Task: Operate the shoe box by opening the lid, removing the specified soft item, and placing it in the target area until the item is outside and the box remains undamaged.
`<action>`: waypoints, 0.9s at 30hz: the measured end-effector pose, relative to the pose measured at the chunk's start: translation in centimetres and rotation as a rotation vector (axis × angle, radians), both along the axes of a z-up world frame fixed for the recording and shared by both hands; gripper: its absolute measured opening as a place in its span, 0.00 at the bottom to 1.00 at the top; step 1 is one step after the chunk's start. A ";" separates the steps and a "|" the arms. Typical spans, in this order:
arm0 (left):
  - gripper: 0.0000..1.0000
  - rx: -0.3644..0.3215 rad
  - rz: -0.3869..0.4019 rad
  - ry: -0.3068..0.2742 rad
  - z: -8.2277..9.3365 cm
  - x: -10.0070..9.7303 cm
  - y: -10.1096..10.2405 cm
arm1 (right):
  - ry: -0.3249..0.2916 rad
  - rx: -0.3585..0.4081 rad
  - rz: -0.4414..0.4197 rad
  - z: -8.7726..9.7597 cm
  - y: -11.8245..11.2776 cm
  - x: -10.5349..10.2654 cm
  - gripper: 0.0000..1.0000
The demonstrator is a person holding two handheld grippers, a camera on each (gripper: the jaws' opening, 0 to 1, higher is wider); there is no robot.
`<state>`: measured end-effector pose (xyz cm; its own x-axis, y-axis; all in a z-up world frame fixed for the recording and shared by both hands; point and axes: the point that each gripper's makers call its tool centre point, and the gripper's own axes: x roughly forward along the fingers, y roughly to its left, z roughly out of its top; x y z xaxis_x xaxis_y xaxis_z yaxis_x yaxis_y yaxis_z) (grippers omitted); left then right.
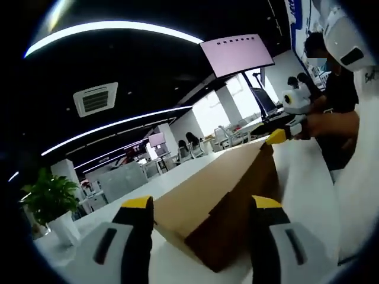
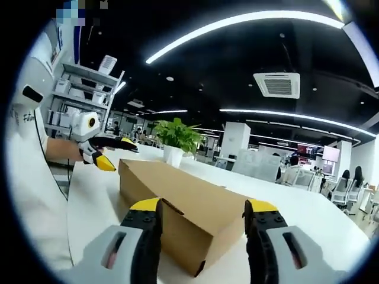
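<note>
Lying lengthwise between the two grippers, the shoe box (image 1: 219,198) is a closed brown cardboard box resting on a white table (image 1: 308,177), with one short end turned toward each hand. In the left gripper view the left gripper (image 1: 201,213) rises from the bottom of the frame with its yellow-tipped jaws spread wide, and the near corner of the box sits low and centre between them, not touched as far as can be seen. The box runs away toward the upper right of that frame, where the right gripper (image 1: 277,137) shows at its far end, its yellow tip at or just beside the top corner; whether it touches cannot be told. In the right gripper view the right gripper (image 2: 201,216) also stands wide, and the box (image 2: 183,207) fills the lower centre between its jaws, stretching away to the upper left of the frame, where the left gripper (image 2: 102,160) hangs just beside the far end, near a person's sleeve (image 2: 29,177). A potted plant (image 2: 176,142) stands on the table behind the box in the upper centre. The lid looks flat and shut, so the opening step appears not yet begun. Since each gripper faces a short end along the box's long axis, both seem about equally near; the lift would likely call for catching the lid edge gently so the cardboard does not crease.
</note>
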<state>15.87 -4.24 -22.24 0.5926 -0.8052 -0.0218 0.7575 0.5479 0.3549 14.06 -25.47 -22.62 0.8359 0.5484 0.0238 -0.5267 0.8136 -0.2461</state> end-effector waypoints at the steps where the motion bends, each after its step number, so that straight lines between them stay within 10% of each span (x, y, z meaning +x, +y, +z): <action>1: 0.66 -0.035 -0.027 0.032 0.4 -0.3 0.1 | -0.006 -0.011 0.004 0.1 0.0 -0.2 0.57; 7: 0.61 0.004 -0.095 -0.043 1.7 -1.7 0.6 | -0.084 -0.117 0.041 1.1 0.7 -1.0 0.58; 11: 0.61 0.124 -0.063 -0.235 2.1 -1.9 0.8 | -0.112 -0.181 0.101 1.5 1.6 -1.7 0.60; 21: 0.59 -0.036 -0.163 -0.153 4.1 -3.3 0.9 | -0.213 -0.209 0.131 2.9 1.6 -2.9 0.57; 27: 0.57 0.179 -0.100 -0.231 1.5 -1.9 1.5 | -0.201 -0.280 0.148 2.1 1.9 -3.3 0.56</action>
